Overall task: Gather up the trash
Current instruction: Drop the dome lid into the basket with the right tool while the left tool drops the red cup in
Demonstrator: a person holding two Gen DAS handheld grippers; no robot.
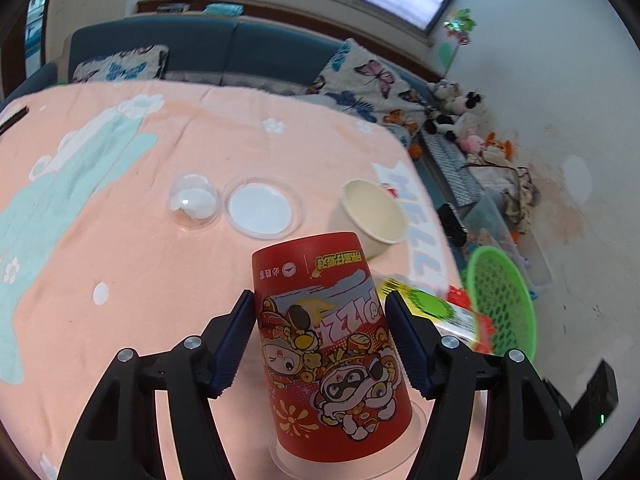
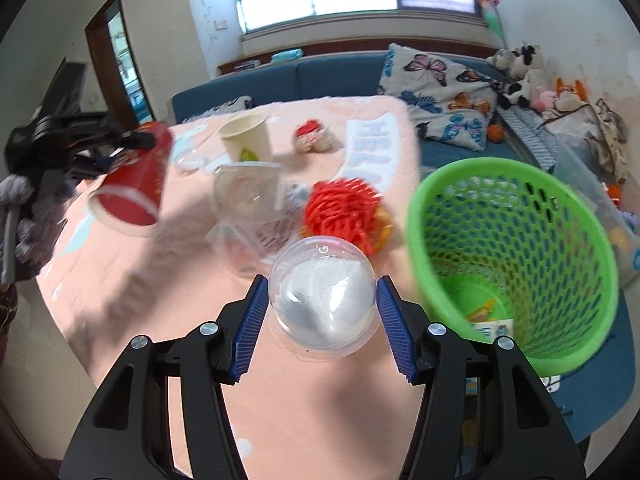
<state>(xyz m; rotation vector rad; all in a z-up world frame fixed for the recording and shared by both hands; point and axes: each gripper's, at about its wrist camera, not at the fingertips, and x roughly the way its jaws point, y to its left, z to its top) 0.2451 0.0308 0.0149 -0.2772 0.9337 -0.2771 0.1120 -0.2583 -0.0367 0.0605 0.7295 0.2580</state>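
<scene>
left hand-held gripper [image 1: 320, 340]: pinching red paper cup [image 1: 324, 340] mid-wall, light, crushable
right hand-held gripper [image 2: 320, 316]: holding clear dome lid [image 2: 324, 296], slippery

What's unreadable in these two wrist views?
- Right wrist: left gripper motion-blurred behind the red paper cup; jaws' contact unclear.
- Right wrist: scraps in the green basket too small to identify.
- Left wrist: basket blurred, partly behind a finger.
- Left wrist: dome lid contents unclear.
</scene>
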